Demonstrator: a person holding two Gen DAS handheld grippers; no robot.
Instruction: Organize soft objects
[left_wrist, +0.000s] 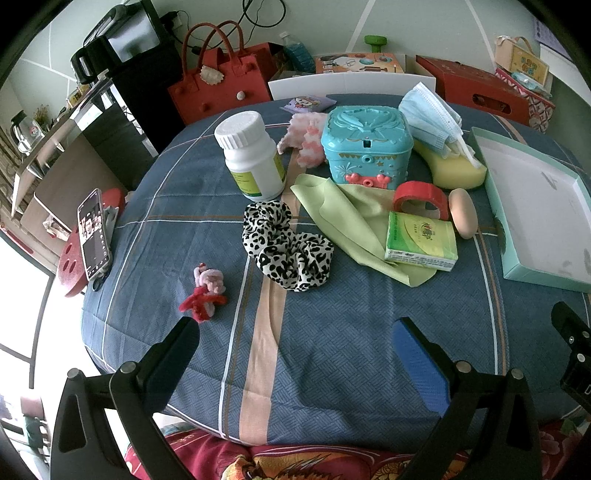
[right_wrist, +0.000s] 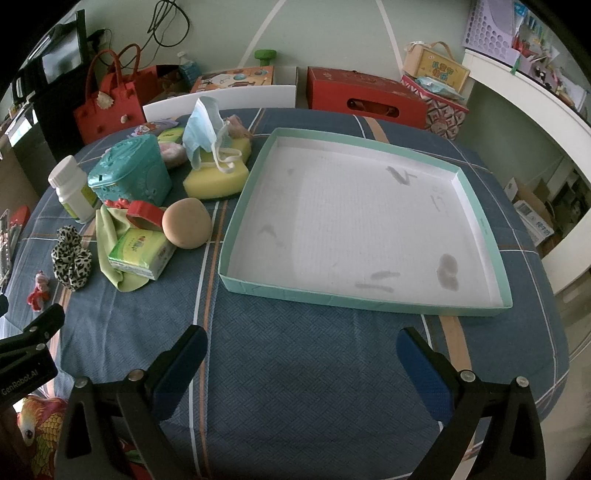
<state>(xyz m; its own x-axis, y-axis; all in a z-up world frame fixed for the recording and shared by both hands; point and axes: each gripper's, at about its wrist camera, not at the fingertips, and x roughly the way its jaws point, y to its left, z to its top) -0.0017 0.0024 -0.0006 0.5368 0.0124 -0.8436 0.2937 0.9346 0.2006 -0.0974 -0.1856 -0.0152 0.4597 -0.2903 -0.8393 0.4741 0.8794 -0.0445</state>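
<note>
Both grippers gape empty; leopard scrunchie (left_wrist: 286, 245) lies mid-frame ahead of my left gripper (left_wrist: 295, 328), nearer than my right gripper (right_wrist: 301, 341).

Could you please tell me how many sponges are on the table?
2: a yellow sponge under the face mask, and a round tan sponge beside the tissue pack. Others may be hidden.

Woven cloth tablecloth (right_wrist: 295, 369); glossy plastic bottle (left_wrist: 251, 155).

Dim daylight, perhaps leftward; fisheye-warped edges
</note>
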